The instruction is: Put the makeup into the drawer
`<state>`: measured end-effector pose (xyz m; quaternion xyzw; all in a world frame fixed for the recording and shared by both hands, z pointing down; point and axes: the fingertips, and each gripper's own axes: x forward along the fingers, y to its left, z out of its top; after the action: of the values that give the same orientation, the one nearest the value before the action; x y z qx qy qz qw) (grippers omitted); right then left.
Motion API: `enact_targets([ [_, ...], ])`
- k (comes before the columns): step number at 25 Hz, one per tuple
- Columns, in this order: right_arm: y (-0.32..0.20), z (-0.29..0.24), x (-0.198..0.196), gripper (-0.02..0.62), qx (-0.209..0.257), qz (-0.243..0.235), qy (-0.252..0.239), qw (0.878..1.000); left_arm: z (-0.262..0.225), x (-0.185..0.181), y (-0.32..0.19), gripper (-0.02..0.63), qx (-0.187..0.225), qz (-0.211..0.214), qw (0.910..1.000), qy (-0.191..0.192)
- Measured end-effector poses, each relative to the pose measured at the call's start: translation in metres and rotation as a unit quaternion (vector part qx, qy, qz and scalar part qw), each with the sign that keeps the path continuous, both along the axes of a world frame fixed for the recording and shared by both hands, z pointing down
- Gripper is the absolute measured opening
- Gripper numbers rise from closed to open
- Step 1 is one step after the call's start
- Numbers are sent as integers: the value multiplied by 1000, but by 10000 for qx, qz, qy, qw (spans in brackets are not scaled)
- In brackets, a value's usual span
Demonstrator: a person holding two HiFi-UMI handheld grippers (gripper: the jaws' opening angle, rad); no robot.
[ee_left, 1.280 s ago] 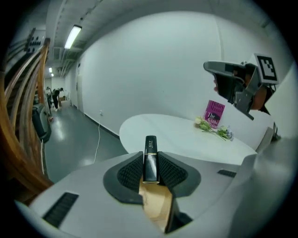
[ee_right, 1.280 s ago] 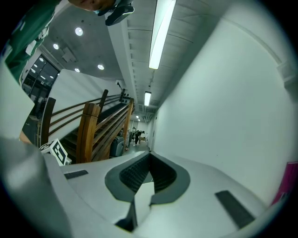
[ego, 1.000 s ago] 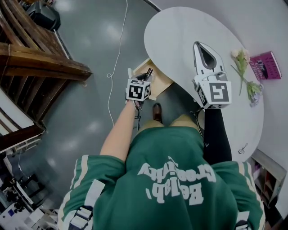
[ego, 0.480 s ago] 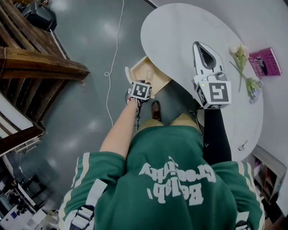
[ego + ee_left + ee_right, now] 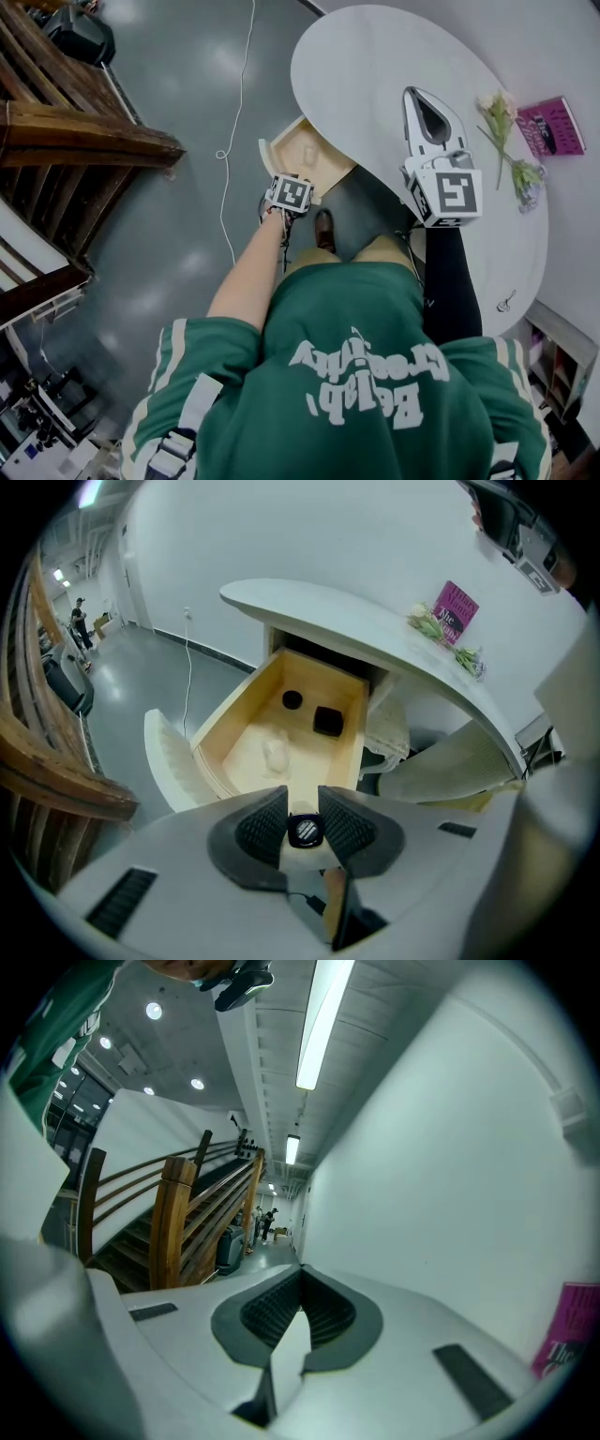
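The left tool [image 5: 302,804] is gripping a small black makeup [image 5: 304,832] piece, hanging right over the open drawer [image 5: 223,729]; the right tool [image 5: 298,1309] is idling clenched on nothing above the counter [image 5: 375,84]; placing step, I'd say; next is dipping inside the walls, then letting go.

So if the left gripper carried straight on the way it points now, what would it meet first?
Most likely the wooden floor of the open drawer, close to the whitish item. The left gripper, its fingers shut on a small black makeup piece, aims down into it, though depth is unclear.
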<state>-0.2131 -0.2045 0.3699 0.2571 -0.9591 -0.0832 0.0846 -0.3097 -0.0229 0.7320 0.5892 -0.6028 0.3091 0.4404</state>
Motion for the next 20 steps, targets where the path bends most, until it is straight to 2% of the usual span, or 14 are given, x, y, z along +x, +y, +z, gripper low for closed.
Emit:
enact_targets([
  [7, 4, 0, 1, 9, 7, 12, 21, 10000, 3, 3, 5, 112, 13, 81, 10000, -4],
  [14, 11, 2, 1, 9, -15, -1, 43, 10000, 2, 9, 5, 173, 126, 140, 9997, 144],
  [20, 14, -3, 4, 9, 47, 3, 10, 10000, 0, 10, 7, 181, 124, 193, 9997, 84],
])
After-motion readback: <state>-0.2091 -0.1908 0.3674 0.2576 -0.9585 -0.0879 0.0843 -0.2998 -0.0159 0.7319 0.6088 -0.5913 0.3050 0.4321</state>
